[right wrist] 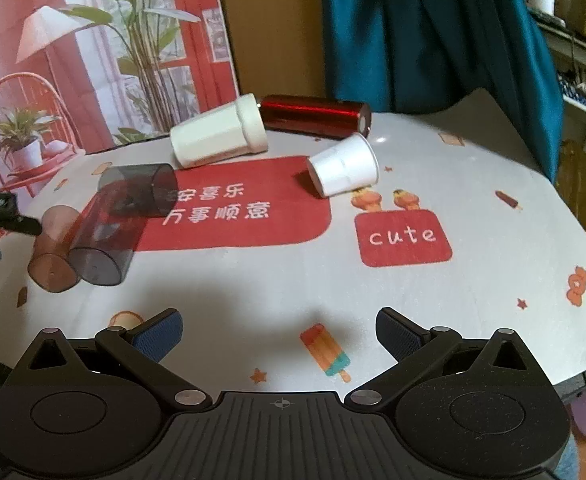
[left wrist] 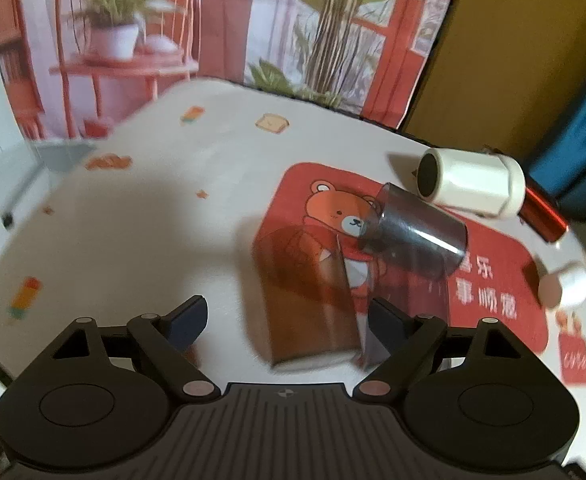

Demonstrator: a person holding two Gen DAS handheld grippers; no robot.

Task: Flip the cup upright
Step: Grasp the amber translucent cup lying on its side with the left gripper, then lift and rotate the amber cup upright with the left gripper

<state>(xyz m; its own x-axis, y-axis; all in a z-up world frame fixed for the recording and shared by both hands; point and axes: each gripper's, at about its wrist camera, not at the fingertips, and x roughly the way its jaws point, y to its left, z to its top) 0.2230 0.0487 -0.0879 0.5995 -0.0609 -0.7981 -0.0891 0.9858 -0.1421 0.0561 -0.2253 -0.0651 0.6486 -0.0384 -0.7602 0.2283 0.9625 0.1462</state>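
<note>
Several cups lie on their sides on the table. A brown clear cup (left wrist: 305, 300) (right wrist: 53, 252) lies just ahead of my open left gripper (left wrist: 287, 320), between its fingers. A smoky grey cup (left wrist: 413, 240) (right wrist: 141, 190) lies beyond it, and a second grey cup (right wrist: 101, 248) lies beside the brown one. A tall white cup (left wrist: 473, 184) (right wrist: 217, 136), a small white cup (left wrist: 565, 288) (right wrist: 345, 168) and a red metallic tumbler (left wrist: 541, 216) (right wrist: 313, 114) lie farther off. My right gripper (right wrist: 279, 336) is open and empty over the near table.
The table has a white cartoon cloth (right wrist: 413, 300) with a red bear mat (left wrist: 493, 280). A printed backdrop (left wrist: 133, 40) stands behind. A teal curtain (right wrist: 433, 32) hangs at the far side. The table edge (right wrist: 573, 368) runs close on the right.
</note>
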